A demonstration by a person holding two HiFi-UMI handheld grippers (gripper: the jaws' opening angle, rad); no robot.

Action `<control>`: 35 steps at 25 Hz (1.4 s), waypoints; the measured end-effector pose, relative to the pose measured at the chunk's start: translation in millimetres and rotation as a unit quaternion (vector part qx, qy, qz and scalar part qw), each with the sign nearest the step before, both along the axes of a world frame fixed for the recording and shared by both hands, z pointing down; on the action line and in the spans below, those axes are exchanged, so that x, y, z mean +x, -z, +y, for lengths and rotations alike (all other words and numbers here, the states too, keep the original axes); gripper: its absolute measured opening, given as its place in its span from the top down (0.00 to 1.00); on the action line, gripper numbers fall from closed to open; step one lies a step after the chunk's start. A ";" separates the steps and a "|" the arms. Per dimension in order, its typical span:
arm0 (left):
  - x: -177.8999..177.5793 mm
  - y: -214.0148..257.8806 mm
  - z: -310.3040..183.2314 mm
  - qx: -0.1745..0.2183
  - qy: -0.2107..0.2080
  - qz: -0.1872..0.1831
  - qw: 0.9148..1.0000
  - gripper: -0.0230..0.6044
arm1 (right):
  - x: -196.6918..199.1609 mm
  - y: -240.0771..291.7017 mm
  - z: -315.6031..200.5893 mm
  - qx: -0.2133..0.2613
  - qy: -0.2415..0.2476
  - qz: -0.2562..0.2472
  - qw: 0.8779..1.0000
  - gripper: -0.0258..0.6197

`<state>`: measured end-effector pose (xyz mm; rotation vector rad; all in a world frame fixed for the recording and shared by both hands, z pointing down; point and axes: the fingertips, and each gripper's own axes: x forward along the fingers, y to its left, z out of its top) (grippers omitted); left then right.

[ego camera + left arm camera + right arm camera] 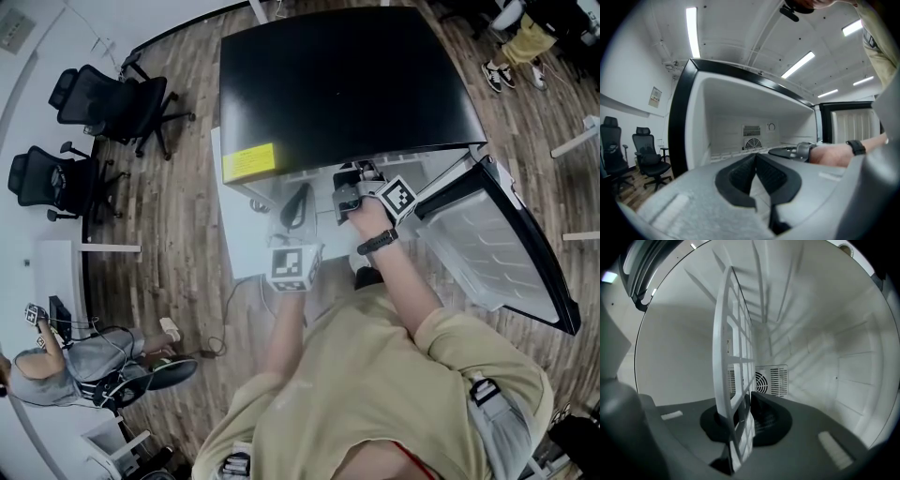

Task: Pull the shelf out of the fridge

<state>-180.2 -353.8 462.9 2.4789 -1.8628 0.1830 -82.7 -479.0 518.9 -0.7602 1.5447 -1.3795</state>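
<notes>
The fridge (347,84) has a black top, and its door (497,248) is swung open to the right. In the right gripper view a white grid shelf (733,357) stands edge-on inside the white fridge cavity. My right gripper (745,411) is shut on its front edge, one pad on each side. In the head view the right gripper (352,183) reaches in under the fridge top. My left gripper (297,202) hangs just outside the opening, to the left of the right one. Its jaws meet at the tips with nothing between them (755,155). The left gripper view also shows the right gripper (792,151) inside the fridge.
A fan vent (771,379) sits on the fridge's back wall. A yellow label (248,161) is at the fridge's front left. Two office chairs (112,98) (47,178) stand to the left. A person (66,361) sits at lower left.
</notes>
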 end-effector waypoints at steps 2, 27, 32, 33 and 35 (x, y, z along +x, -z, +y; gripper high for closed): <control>0.0 0.5 0.4 0.001 0.001 0.001 1.000 0.96 | 0.8 -0.4 0.5 -0.011 -0.009 -0.004 1.000 0.89; 8.5 17.7 38.5 0.018 0.016 0.019 1.000 0.96 | 8.2 -1.9 30.2 -0.064 -0.003 -0.025 0.998 0.91; 11.1 20.7 47.5 0.021 0.017 0.026 0.999 0.96 | 13.0 -20.6 41.9 -0.072 0.004 -0.037 0.997 0.91; 11.5 21.3 49.3 0.022 0.017 0.027 0.999 0.96 | 13.6 -20.5 44.6 -0.071 0.005 -0.037 0.997 0.91; 12.6 21.6 52.5 0.023 0.016 0.029 0.999 0.96 | 14.6 -16.2 51.0 -0.068 0.006 -0.036 0.997 0.91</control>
